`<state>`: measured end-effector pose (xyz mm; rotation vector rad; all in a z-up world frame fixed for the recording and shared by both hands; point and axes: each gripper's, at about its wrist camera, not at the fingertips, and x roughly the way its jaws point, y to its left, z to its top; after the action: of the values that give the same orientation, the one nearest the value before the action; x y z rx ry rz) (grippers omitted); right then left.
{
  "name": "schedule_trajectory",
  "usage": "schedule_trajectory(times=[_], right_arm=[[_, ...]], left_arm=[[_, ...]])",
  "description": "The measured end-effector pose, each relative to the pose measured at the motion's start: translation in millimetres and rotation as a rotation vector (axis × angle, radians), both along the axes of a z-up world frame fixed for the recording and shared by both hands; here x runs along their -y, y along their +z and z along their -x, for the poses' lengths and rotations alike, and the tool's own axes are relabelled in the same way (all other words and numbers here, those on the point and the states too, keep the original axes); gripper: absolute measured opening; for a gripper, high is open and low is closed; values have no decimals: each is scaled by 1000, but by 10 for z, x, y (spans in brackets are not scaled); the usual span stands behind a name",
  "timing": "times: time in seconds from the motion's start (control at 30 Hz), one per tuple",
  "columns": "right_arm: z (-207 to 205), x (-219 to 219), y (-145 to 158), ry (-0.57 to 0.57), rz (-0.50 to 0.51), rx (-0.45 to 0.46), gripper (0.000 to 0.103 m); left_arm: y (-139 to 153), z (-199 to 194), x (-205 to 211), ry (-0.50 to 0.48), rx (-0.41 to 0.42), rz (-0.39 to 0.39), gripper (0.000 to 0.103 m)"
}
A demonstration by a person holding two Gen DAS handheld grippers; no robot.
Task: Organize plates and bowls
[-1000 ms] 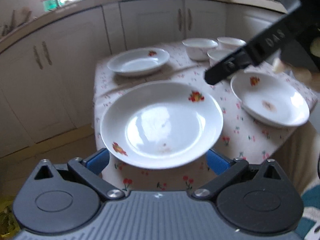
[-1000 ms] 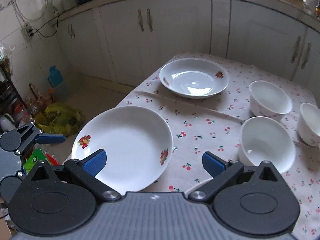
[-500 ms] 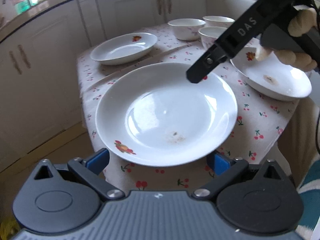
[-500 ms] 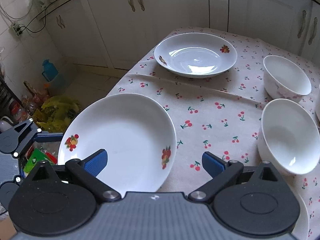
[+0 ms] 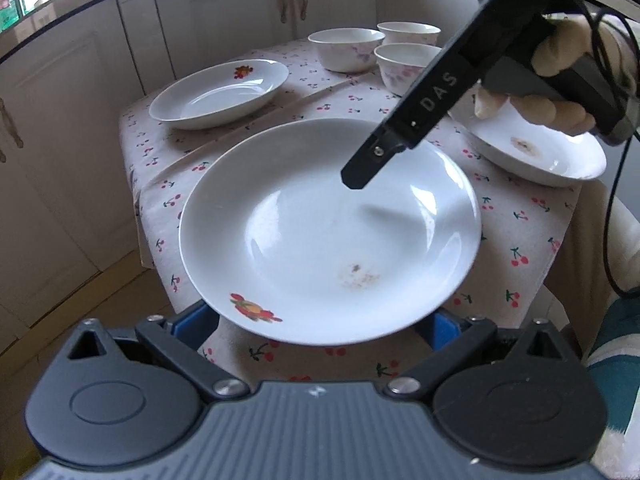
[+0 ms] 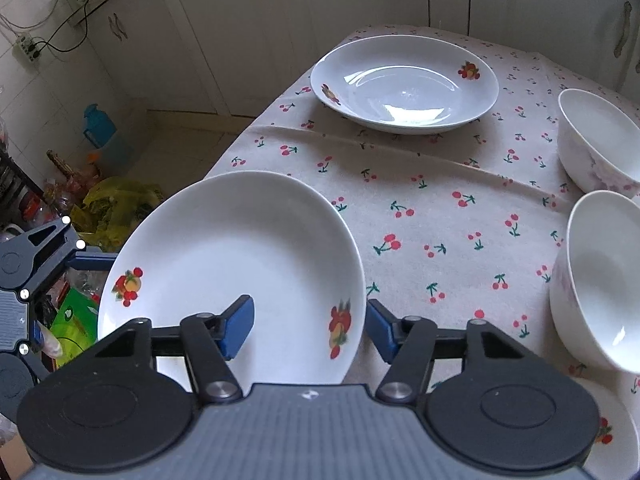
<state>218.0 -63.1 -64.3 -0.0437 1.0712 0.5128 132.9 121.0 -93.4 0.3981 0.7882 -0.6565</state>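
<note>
A white plate with fruit prints (image 5: 328,232) sits at the near left corner of the cherry tablecloth; it also shows in the right wrist view (image 6: 236,276). My left gripper (image 5: 316,326) is open, its blue pads below the plate's near rim. My right gripper (image 6: 308,330) is half closed with one blue pad over the plate's inside and the other outside its rim, jaws apart from it. A second plate (image 6: 404,84) lies at the far side. A third plate (image 5: 536,152) lies at the right, under my right hand. Three white bowls (image 5: 346,48) stand at the back.
The small table (image 6: 440,208) stands against white kitchen cabinets (image 5: 224,28). Its left edge drops to the floor, where bags and clutter (image 6: 108,204) lie. Two bowls (image 6: 600,280) are close on my right gripper's right side.
Both grippers moved closer to the near plate. My right gripper's jaws narrowed from wide open and now straddle the plate's rim. The plate stays on the table.
</note>
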Motion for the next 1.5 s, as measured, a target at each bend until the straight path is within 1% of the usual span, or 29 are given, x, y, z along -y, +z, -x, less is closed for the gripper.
schedule_trajectory(times=[0.43, 0.7, 0.83, 1.17, 1.5], right_arm=[[-125, -39, -25, 15, -27, -8, 64], [-135, -18, 1, -2, -50, -6, 64], [-141, 1, 32, 0, -53, 1, 64], [-214, 181, 94, -48, -42, 32, 64], [-303, 329, 50, -96, -29, 35, 64]], left_arm=[[-8, -43, -4, -23, -17, 3, 102], [5, -103, 1, -15, -38, 13, 102], [24, -122, 30, -10, -30, 10, 102], [74, -288, 195, -49, 0, 14, 102], [-10, -473, 357, -83, -2, 5, 102]])
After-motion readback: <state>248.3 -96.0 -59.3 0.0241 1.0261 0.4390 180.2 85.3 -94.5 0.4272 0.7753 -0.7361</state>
